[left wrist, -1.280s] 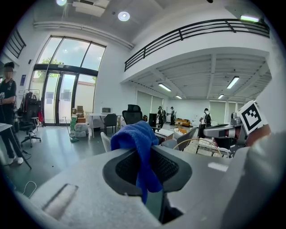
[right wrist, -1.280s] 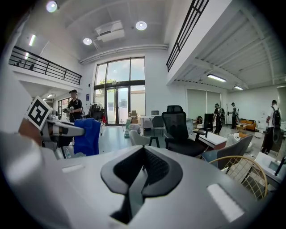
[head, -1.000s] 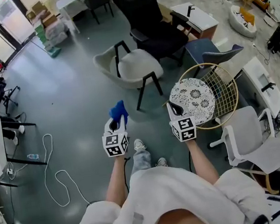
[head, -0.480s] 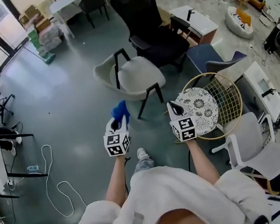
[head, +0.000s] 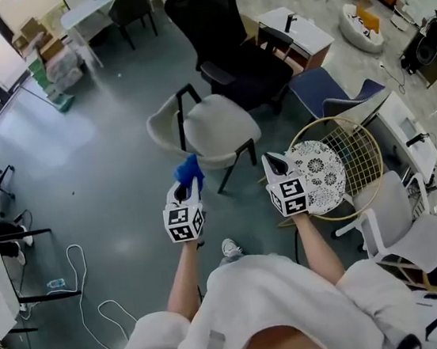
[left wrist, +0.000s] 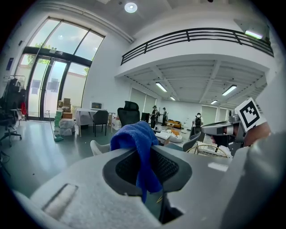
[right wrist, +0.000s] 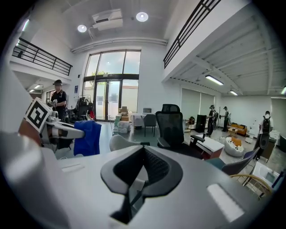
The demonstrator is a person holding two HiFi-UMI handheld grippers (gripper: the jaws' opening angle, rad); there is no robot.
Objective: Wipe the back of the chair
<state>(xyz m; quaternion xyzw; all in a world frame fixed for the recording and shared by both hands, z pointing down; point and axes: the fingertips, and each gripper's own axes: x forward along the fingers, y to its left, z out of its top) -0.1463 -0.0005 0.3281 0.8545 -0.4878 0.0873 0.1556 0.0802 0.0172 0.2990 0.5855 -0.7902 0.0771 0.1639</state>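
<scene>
A blue cloth [head: 188,170] hangs from my left gripper [head: 185,187], which is shut on it; in the left gripper view the blue cloth [left wrist: 137,144] drapes over the closed jaws. My right gripper [head: 273,164] is held level beside it, shut with nothing in it. A beige shell chair [head: 214,128] with black legs stands just ahead of both grippers, apart from them. Behind it is a black office chair [head: 226,37] with a high back. In the right gripper view the beige chair [right wrist: 119,142] and the black office chair [right wrist: 172,125] stand ahead, and the left gripper [right wrist: 67,132] with the cloth shows at the left.
A round wire table [head: 356,161] with a lace doily [head: 320,174] stands under my right gripper, to its right. A white office chair [head: 405,229] is at the right, a blue-grey chair [head: 327,91] beyond the table. A cable [head: 86,291] lies on the floor at the left.
The person has stepped forward: the beige chair and the black office chair lie nearer to both grippers. The cloth stays in the left gripper.
</scene>
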